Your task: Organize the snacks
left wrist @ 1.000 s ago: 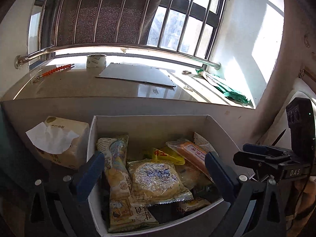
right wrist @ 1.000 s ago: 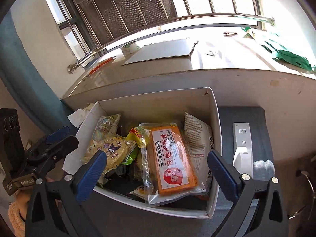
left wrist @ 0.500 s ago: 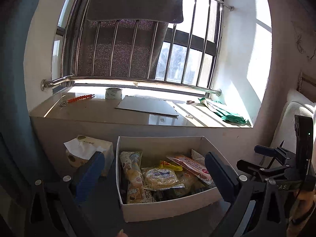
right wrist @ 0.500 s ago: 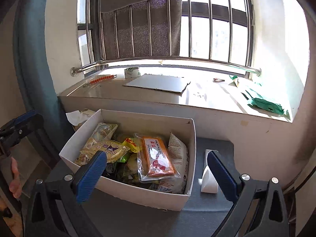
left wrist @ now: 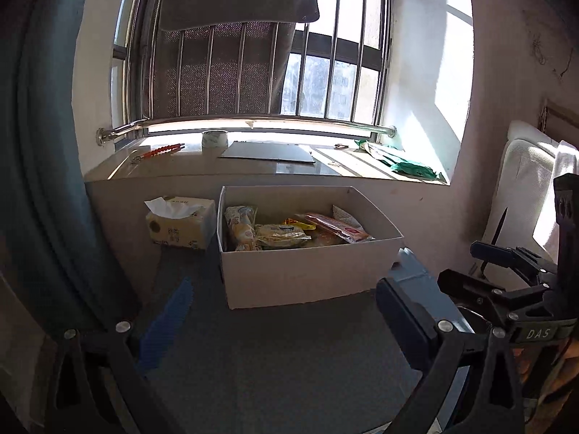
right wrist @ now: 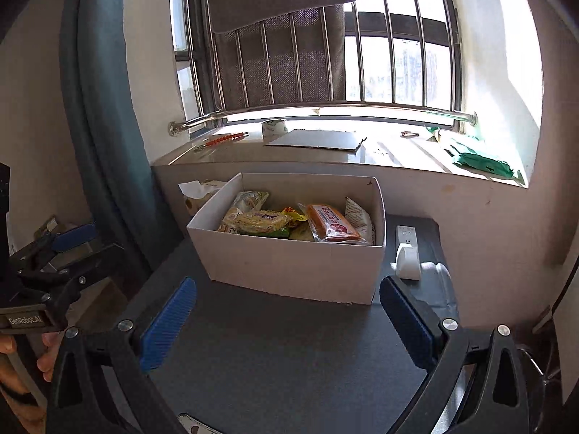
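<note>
A white cardboard box (left wrist: 311,271) (right wrist: 289,267) stands on the dark grey table below the window sill. It holds several snack packets: an orange biscuit pack (right wrist: 331,222) (left wrist: 334,226), a yellow noodle pack (right wrist: 258,220) (left wrist: 280,235) and a tall yellow bag (left wrist: 239,226). My left gripper (left wrist: 289,322) is open and empty, well back from the box. My right gripper (right wrist: 286,322) is open and empty, also back from the box. Each gripper shows in the other's view, the right one (left wrist: 514,282) and the left one (right wrist: 54,256).
A tissue box (left wrist: 181,222) sits left of the snack box. A white remote (right wrist: 407,251) lies to its right. The sill holds a tape roll (right wrist: 274,127), a grey board (right wrist: 315,139), an orange tool (right wrist: 220,140) and a green bag (right wrist: 477,157). A blue curtain (right wrist: 101,108) hangs left.
Both grippers have pulled back and up from just over the box. The box now sits farther away and the bare table in front of it shows. Both stay open.
</note>
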